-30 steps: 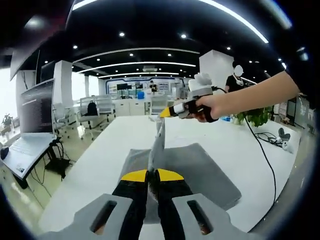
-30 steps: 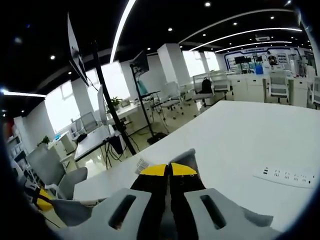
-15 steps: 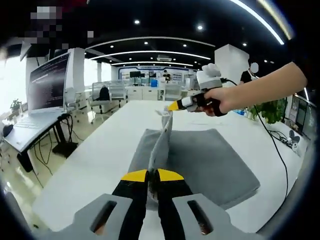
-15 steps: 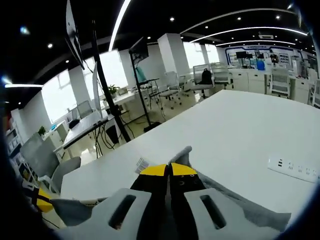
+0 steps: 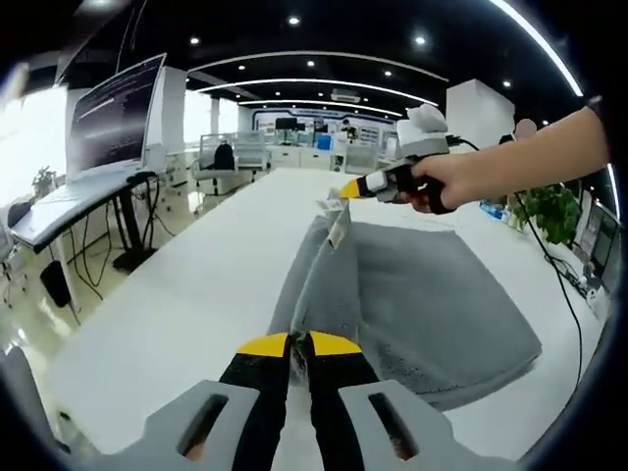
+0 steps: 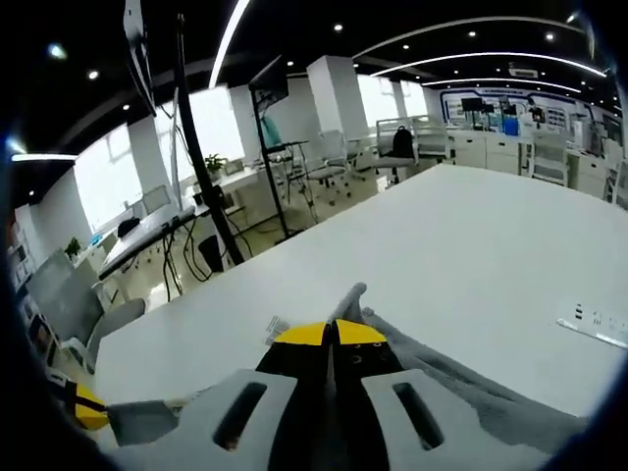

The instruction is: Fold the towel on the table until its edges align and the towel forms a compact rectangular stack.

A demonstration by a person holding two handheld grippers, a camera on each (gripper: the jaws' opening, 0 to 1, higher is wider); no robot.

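Pinching plush grey towel (image 5: 412,294) edge, left gripper (image 5: 299,345), right gripper (image 6: 332,336) jaws both clamped, smooth white table (image 5: 186,304)

You are working in an open-plan office — desks (image 6: 162,235), swivel chairs (image 5: 224,157) and monitors (image 5: 116,108) are stretching away under strip lights (image 5: 314,83).

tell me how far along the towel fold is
Done: the grey towel already lies doubled on the white table. In hand: the left gripper and the right gripper are each shut on a corner of one edge, holding it raised in a ridge. Left: lay that edge across to the far side, line up the edges and probably fold again for a compact stack.
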